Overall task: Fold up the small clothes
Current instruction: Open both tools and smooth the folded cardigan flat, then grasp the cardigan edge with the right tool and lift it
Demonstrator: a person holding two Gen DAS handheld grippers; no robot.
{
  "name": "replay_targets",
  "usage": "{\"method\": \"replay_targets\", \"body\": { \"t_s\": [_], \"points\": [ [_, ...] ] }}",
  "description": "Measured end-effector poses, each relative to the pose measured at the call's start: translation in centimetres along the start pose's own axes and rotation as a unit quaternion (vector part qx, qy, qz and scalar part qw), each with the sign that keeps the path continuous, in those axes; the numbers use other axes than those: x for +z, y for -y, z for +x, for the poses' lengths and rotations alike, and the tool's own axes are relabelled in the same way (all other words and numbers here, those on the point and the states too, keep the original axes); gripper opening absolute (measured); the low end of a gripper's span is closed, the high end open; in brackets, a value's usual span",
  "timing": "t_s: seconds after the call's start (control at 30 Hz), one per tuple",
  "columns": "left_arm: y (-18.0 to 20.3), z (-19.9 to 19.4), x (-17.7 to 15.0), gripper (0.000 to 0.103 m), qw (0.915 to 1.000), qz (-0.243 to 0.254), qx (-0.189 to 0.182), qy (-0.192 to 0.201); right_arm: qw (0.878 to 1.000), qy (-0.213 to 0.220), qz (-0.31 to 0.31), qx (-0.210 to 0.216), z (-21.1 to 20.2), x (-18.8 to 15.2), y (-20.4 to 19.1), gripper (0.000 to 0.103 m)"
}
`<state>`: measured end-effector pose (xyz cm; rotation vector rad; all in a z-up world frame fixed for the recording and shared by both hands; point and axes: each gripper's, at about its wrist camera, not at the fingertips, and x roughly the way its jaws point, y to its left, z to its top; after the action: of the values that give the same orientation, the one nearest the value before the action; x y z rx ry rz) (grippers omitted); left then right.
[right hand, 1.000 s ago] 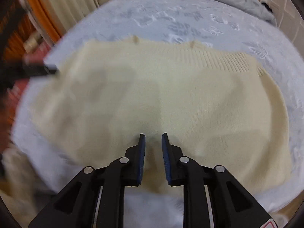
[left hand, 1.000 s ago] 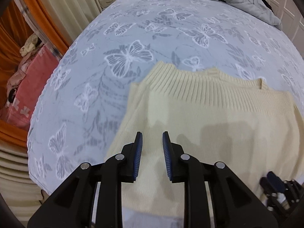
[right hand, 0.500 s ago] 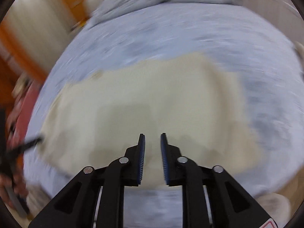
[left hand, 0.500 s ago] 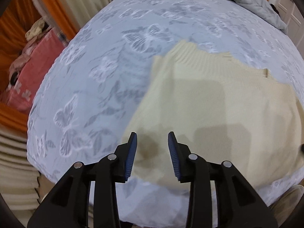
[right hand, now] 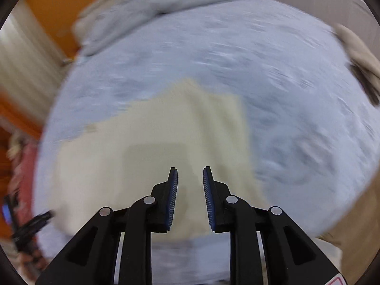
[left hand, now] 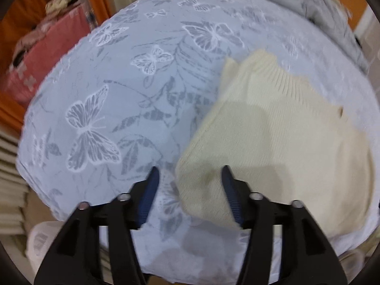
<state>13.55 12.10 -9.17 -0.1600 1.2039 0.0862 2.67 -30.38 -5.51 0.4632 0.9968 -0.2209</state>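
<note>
Open left gripper above sweater corner

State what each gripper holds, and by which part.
Nothing is held. The left gripper, jaws just opened, straddles the sweater's near corner; the right gripper hangs open above it.

Soft, even indoor light with no glare. Blocky claw shadows fall on the cream sweater. The left wrist view is slightly soft; the right wrist view is heavily motion-smeared. Fisheye bends both, with dark rounded corners.

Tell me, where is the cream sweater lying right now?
The cream sweater lies flat on the butterfly bedspread, right of centre in the left wrist view, near the bed's front edge.
</note>
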Motion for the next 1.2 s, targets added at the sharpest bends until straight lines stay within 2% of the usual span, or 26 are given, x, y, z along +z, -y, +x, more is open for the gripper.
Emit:
{"method": "replay_targets", "body": {
  "t_s": [0.03, 0.1, 0.17, 0.27, 0.33, 0.37, 0.43, 0.5, 0.57, 0.6, 0.63, 0.67, 0.77, 0.83, 0.87, 0.9, 0.93, 1.03, 1.1, 1.2],
  "points": [
    [-0.2, 0.3, -0.1, 0.055, 0.9999, -0.008, -0.012, -0.005, 0.999, -0.006, -0.025, 0.027, 0.4, 0.6, -2.5, 0.02],
    [-0.2, 1.1, -0.4, 0.055, 0.9989, -0.021, -0.036, -0.021, 0.997, -0.021, -0.058, 0.053, 1.9, 1.5, -5.8, 0.02],
    [-0.2, 1.5, -0.9, 0.055, 0.997, -0.034, -0.062, -0.03, 0.993, -0.041, -0.094, 0.061, 4.8, 2.2, -9.7, 0.017],
    [-0.5, 1.9, -1.5, 0.062, 0.9948, -0.052, -0.081, -0.033, 0.987, -0.085, -0.121, 0.06, 9.9, 2.1, -13.5, 0.011],
    [-0.9, 2.6, -1.7, 0.069, 0.9919, -0.071, -0.097, -0.04, 0.982, -0.128, -0.134, 0.038, 13.8, 1.5, -14.9, 0.011],
    [-1.3, 3.1, -1.6, 0.073, 0.99, -0.086, -0.104, -0.043, 0.982, -0.127, -0.135, 0.03, 15.4, 1.1, -14.9, 0.011],
    [-2.0, 3.9, -1.6, 0.082, 0.9866, -0.108, -0.113, -0.048, 0.983, -0.116, -0.136, 0.031, 15.3, 0.9, -15.0, 0.011],
    [-2.5, 4.7, -1.6, 0.086, 0.982, -0.131, -0.126, -0.049, 0.984, -0.117, -0.134, 0.035, 15.1, 0.8, -14.8, 0.011],
    [-1.9, 4.9, -1.5, 0.087, 0.9827, -0.133, -0.121, -0.044, 0.983, -0.113, -0.137, 0.04, 15.1, 0.9, -14.4, 0.011],
    [-1.6, 4.9, -1.3, 0.081, 0.9835, -0.13, -0.118, -0.042, 0.983, -0.113, -0.137, 0.04, 15.0, 0.9, -14.1, 0.011],
    [-1.3, 4.8, -1.2, 0.072, 0.9833, -0.127, -0.124, -0.039, 0.983, -0.112, -0.138, 0.038, 14.9, 0.8, -14.2, 0.011],
    [-0.9, 4.7, -1.0, 0.057, 0.9816, -0.124, -0.139, -0.042, 0.983, -0.109, -0.141, 0.035, 14.6, 0.6, -14.2, 0.011],
    [-1.0, 3.5, -0.4, 0.029, 0.9793, -0.139, -0.144, -0.031, 0.983, -0.104, -0.144, 0.035, 14.5, 0.5, -14.5, 0.011],
    [-1.1, 1.8, 0.2, 0.021, 0.9775, -0.144, -0.153, -0.019, 0.984, -0.101, -0.142, 0.045, 14.3, 0.4, -14.3, 0.013],
    [-0.7, 0.8, 0.5, 0.014, 0.9775, -0.14, -0.158, -0.009, 0.984, -0.1, -0.137, 0.056, 14.1, 0.5, -13.9, 0.013],
    [0.4, -1.2, 1.1, 0.013, 0.9795, -0.119, -0.163, 0.01, 0.984, -0.1, -0.132, 0.063, 13.9, 0.7, -13.7, 0.013],
    [1.3, -2.4, 1.4, 0.012, 0.9802, -0.104, -0.168, 0.022, 0.985, -0.1, -0.124, 0.071, 13.6, 0.9, -13.4, 0.018],
    [6.6, -7.4, 2.1, 0.012, 0.9797, -0.018, -0.189, 0.065, 0.989, -0.082, -0.085, 0.089, 10.8, 1.5, -11.4, 0.023],
    [12.2, -10.1, 1.7, 0.011, 0.9735, 0.057, -0.204, 0.087, 0.99, -0.062, -0.054, 0.114, 7.7, 1.7, -8.7, 0.027],
    [19.0, -10.6, 0.0, 0.011, 0.9652, 0.131, -0.209, 0.088, 0.992, -0.039, -0.014, 0.12, 4.1, 1.4, -4.3, 0.036]
  ]
}}
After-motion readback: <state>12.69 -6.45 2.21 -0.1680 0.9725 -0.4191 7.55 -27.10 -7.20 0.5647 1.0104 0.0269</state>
